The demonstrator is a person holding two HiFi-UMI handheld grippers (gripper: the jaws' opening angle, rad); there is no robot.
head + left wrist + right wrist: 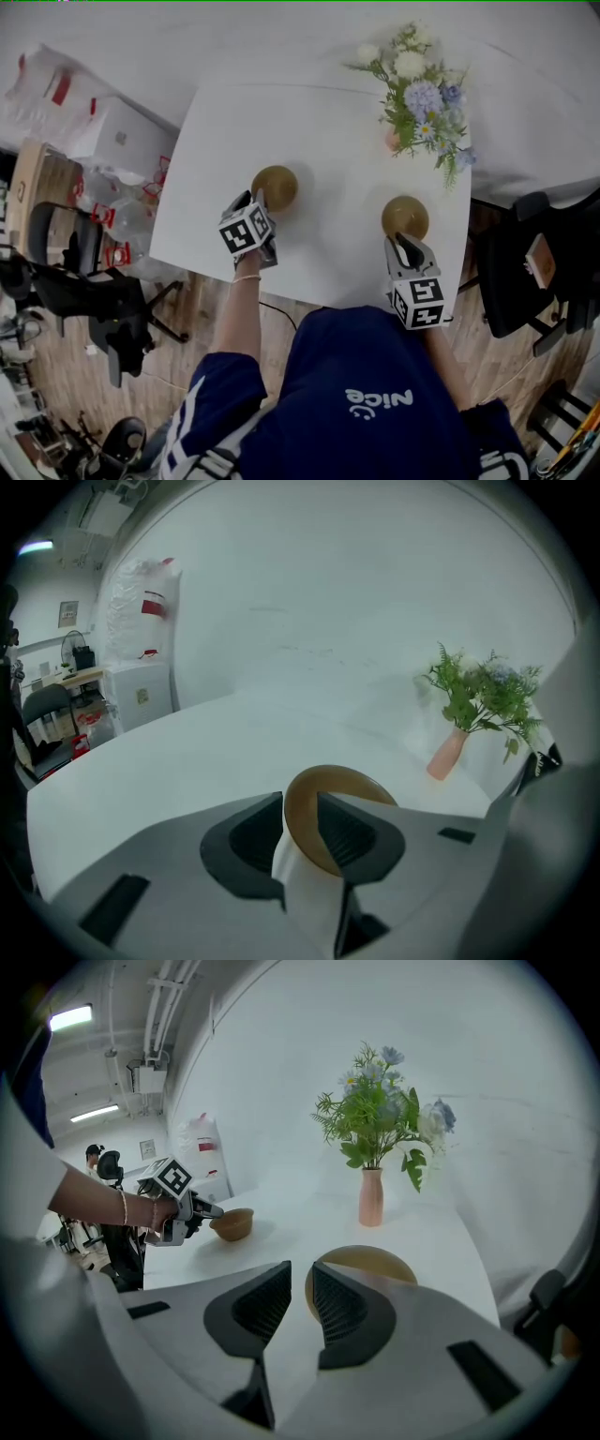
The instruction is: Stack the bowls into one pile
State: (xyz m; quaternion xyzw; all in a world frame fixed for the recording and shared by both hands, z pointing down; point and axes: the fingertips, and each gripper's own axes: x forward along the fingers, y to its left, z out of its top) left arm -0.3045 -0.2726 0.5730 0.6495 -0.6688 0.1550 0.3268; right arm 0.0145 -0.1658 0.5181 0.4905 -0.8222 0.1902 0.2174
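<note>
head view: white rectangular table (328,131) with two bowls well apart. left brown bowl (277,186), round, glossy, ceramic-looking, sits mid-table on the left; right brown bowl (405,214), same kind, sits near the front edge on the right. bunch of artificial flowers (419,80) at the far right corner. left gripper (262,201) is at the near rim of its bowl, right gripper (403,241) at the near rim of the other. both bowls look to be on the table, nothing stacked yet

left gripper view: jaws spread wide, straddling the near rim of the left brown bowl, one jaw outside the wall, one over the inside; pads don't look clamped on it. slim pink vase (448,754) holding the flowers stands beyond on the right

right gripper view: jaws nearly together, pinching the near-left rim of the right brown bowl, which looks to rest on the table. the other bowl and the left gripper show well off to the left, person's forearm (84,1199) behind them

handling, my guess: bowls look small, stiff and light enough for a one-point rim pinch, but smooth glaze could slip or swing in the jaws, and would chip if dropped. best hold is the rim wall, one pad inside, one outside, pushed deep; lift level and lower centred into the other bowl
</note>
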